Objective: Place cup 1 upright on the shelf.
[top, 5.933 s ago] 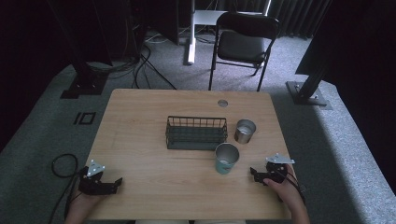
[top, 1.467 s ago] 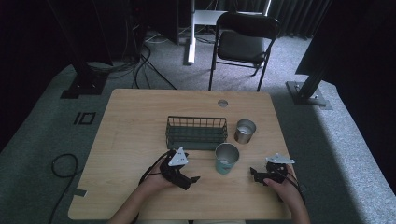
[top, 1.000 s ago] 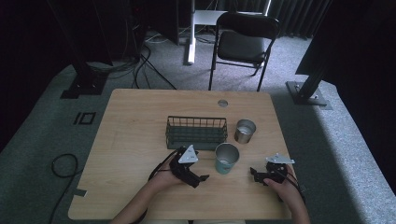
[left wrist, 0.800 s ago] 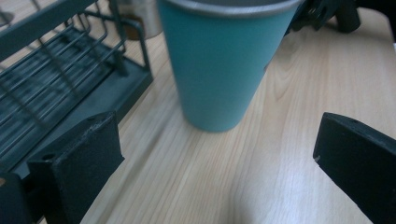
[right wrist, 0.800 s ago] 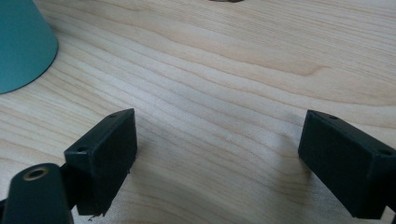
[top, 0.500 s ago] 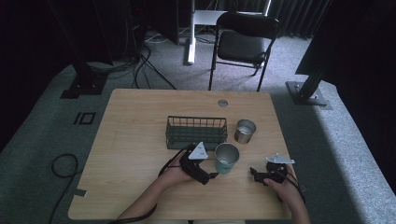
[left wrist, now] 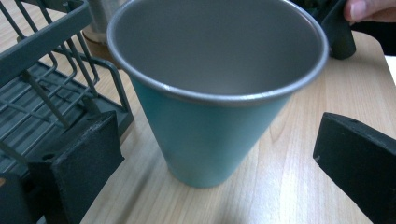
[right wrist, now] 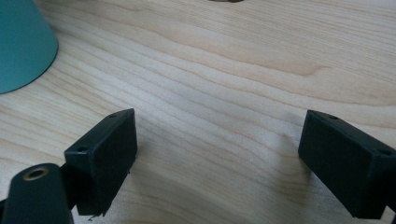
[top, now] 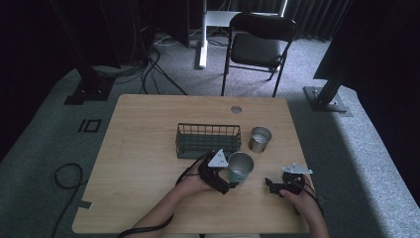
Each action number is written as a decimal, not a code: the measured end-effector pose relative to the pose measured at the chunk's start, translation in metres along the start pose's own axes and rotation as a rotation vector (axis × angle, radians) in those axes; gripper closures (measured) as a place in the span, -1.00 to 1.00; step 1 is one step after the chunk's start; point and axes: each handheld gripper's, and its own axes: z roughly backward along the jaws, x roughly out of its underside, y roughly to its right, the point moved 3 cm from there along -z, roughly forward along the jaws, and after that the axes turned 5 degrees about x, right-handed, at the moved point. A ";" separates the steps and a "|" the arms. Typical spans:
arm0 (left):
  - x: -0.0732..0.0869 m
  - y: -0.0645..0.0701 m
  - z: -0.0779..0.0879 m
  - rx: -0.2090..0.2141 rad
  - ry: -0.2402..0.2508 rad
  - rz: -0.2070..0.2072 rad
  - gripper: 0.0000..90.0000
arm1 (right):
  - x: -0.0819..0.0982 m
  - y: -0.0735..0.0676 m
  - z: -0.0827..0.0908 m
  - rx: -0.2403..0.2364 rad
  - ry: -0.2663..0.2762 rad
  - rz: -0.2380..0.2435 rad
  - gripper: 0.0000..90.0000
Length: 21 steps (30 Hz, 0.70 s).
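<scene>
A teal cup (top: 240,167) with a bare metal inside stands upright on the wooden table (top: 143,148), just in front of the wire basket (top: 208,140). My left gripper (top: 229,182) is open at the cup's left side. In the left gripper view the cup (left wrist: 215,93) stands between the two jaws, with a gap on each side. A silver cup (top: 259,139) stands to the right of the basket. My right gripper (top: 270,184) rests open near the table's front right, over bare wood (right wrist: 219,70). The teal cup's base (right wrist: 21,46) shows at that view's upper left.
The basket's wires (left wrist: 42,79) lie close to my left jaw. A round hole (top: 236,109) is set in the table's far edge. A folding chair (top: 257,47) and cables (top: 158,64) are on the floor beyond the table.
My left gripper has travelled from the table's front left corner rightward to the teal cup and now has it between its jaws. The right gripper has stayed put.
</scene>
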 end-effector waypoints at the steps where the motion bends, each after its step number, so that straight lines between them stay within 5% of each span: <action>1: -0.001 0.000 -0.001 0.006 0.007 0.005 -0.97 | 0.000 0.000 0.000 0.000 0.000 0.000 -0.75; 21: -0.015 -0.004 -0.022 0.013 0.027 0.008 -0.97 | 0.000 0.000 0.000 0.000 0.000 -0.001 -0.75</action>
